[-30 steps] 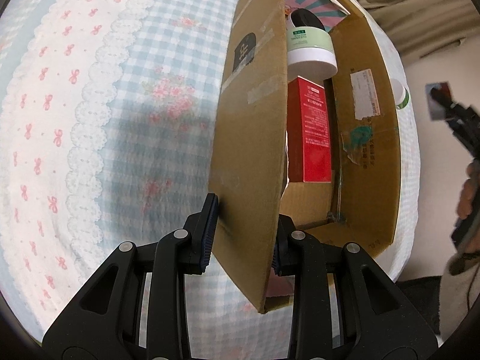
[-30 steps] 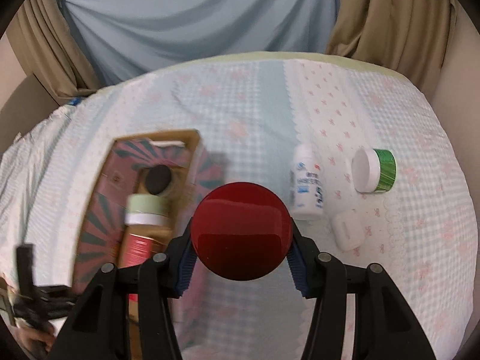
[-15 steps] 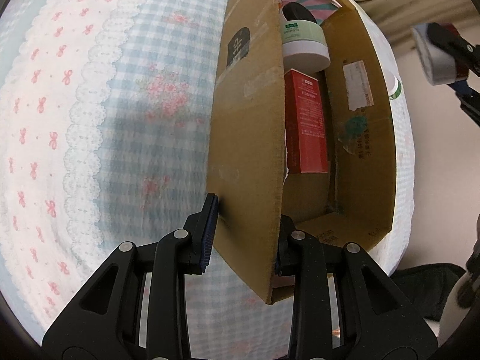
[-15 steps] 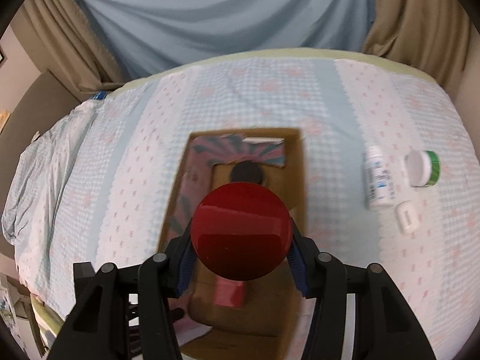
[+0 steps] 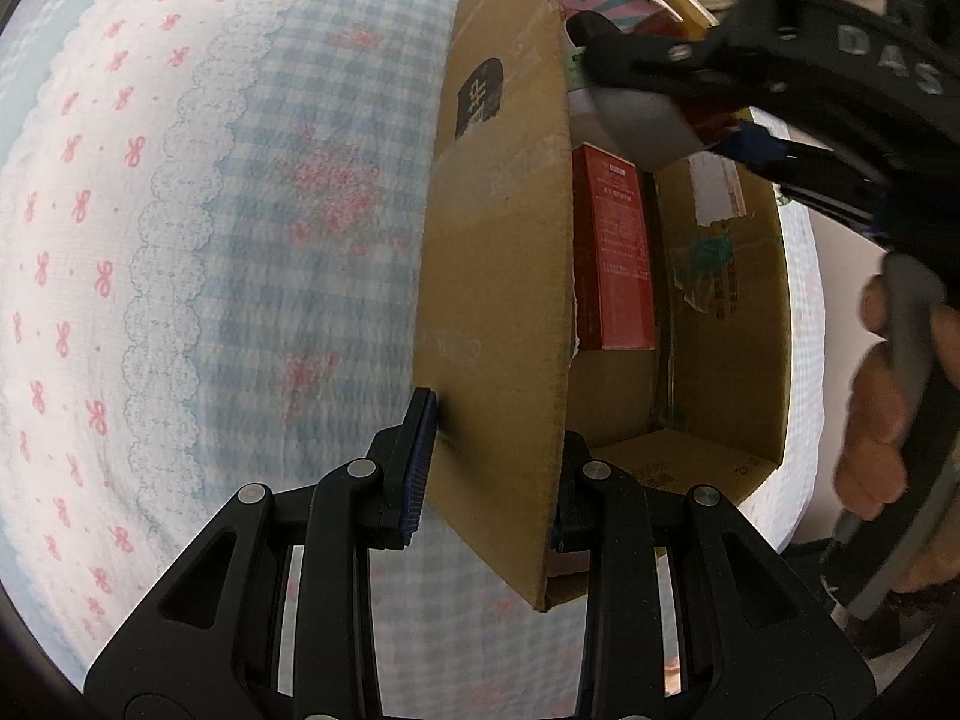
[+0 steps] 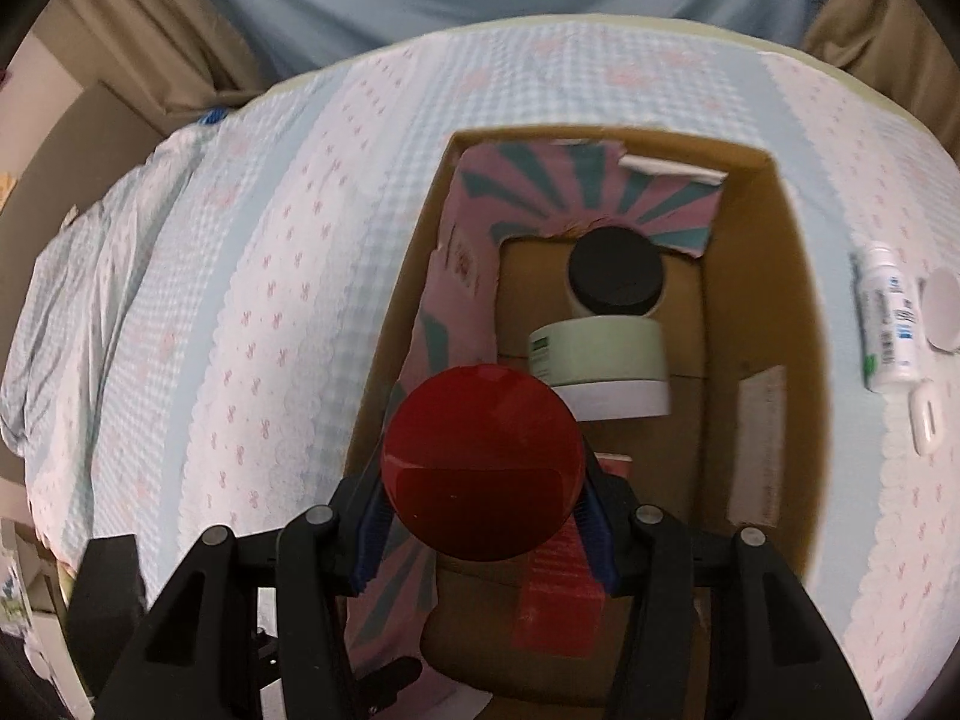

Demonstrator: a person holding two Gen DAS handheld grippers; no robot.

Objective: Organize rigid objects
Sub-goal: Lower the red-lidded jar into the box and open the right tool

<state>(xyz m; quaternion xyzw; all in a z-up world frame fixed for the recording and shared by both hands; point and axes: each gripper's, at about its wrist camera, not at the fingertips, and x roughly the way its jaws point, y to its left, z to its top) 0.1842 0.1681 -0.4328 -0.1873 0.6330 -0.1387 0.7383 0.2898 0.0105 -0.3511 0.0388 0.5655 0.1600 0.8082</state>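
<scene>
Left claw: the left gripper point(image 5: 489, 474) is clamped tight on one side wall of the cardboard box point(image 5: 492, 276) — one finger on the outside, one on the inside.
Right claw: the right gripper point(image 6: 483, 516) squeezes a round red jar point(image 6: 483, 468) between its blue pads point(image 6: 369, 531); the red top faces the camera.
Where the red jar is: up in the air over the open box, near the 6 o'clock end of the box in the right wrist view. It is not resting on anything inside.
Box: it sits on a bed sheet point(image 6: 252, 312) with blue checks and pink bows. Its top is open.
Inside the box: a jar with a black lid point(image 6: 615, 276) at the 12 o'clock end, a pale green tub point(image 6: 600, 363) lying on its side just below it, and a red carton point(image 5: 612, 252) lying flat toward 6 o'clock. A pink and teal striped paper point(image 6: 540, 192) lines the far end and the 9 o'clock wall.
Outside the box: at 3 o'clock on the sheet lie a white bottle point(image 6: 885, 318), a round white lid point(image 6: 942, 309) touching it, and a small white case point(image 6: 924, 414) just below — all well apart from the red jar.
Person: a hand point(image 5: 894, 396) shows at 3 o'clock in the left wrist view, holding the other gripper's handle.
</scene>
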